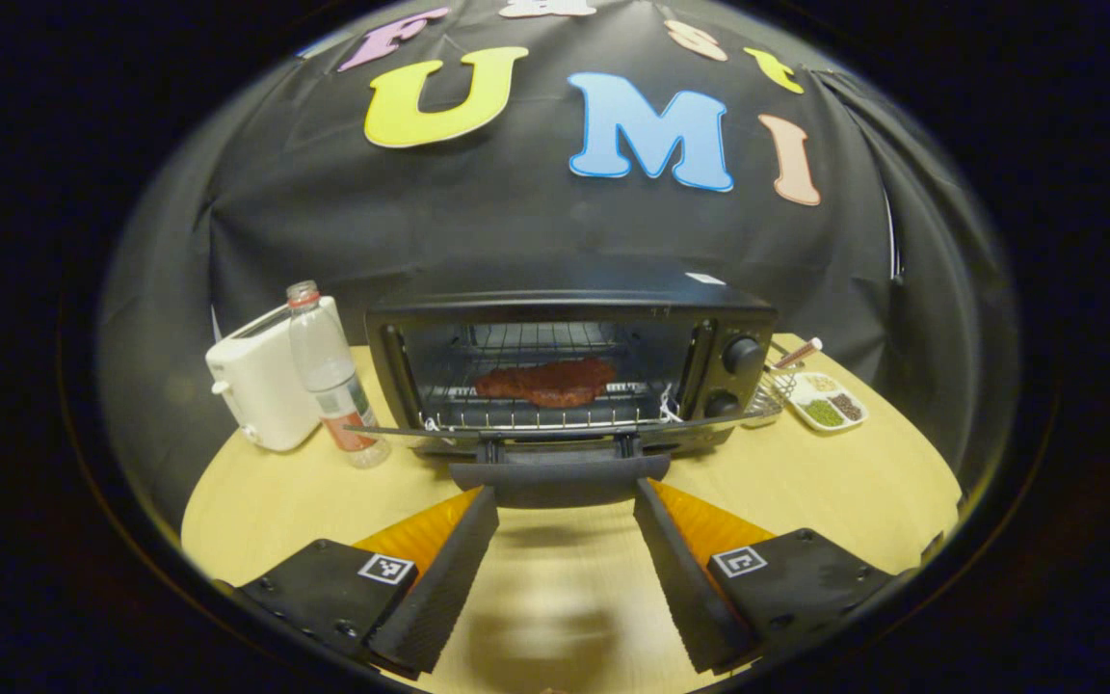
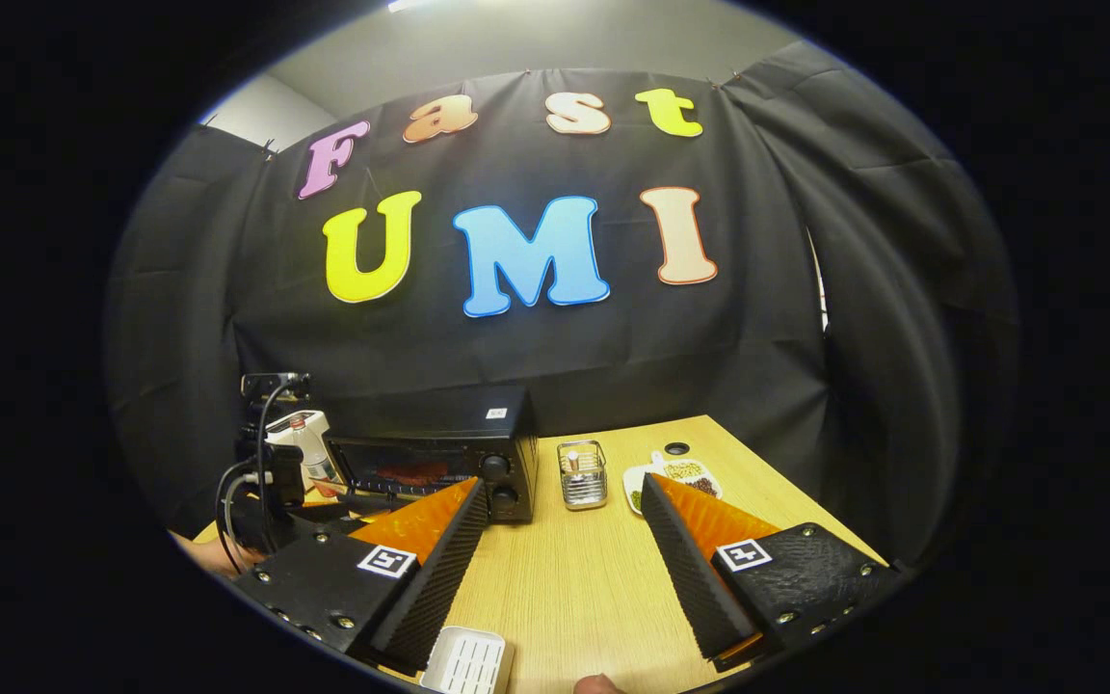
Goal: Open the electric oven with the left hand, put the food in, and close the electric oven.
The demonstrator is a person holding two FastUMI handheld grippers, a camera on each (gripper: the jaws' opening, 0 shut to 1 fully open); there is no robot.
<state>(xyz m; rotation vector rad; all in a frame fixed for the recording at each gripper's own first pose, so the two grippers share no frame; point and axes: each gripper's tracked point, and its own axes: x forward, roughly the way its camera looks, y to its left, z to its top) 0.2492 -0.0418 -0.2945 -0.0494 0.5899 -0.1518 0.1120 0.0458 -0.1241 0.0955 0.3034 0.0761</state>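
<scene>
Oven (image 1: 569, 371) door (image 1: 555, 432) down, food (image 1: 545, 382) on rack | left claw (image 1: 560, 501) open, astride handle (image 1: 560, 480) | right claw (image 2: 565, 511) open, empty | risk: handle slips out, door drops.

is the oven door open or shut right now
Open. In the left gripper view the oven door lies folded down flat, its handle toward the camera, and the food sits uncovered on the rack.

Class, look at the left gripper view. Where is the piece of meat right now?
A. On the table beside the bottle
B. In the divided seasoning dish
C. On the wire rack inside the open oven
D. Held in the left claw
C: the meat lies on the wire rack inside the oven, whose door hangs open.
</scene>
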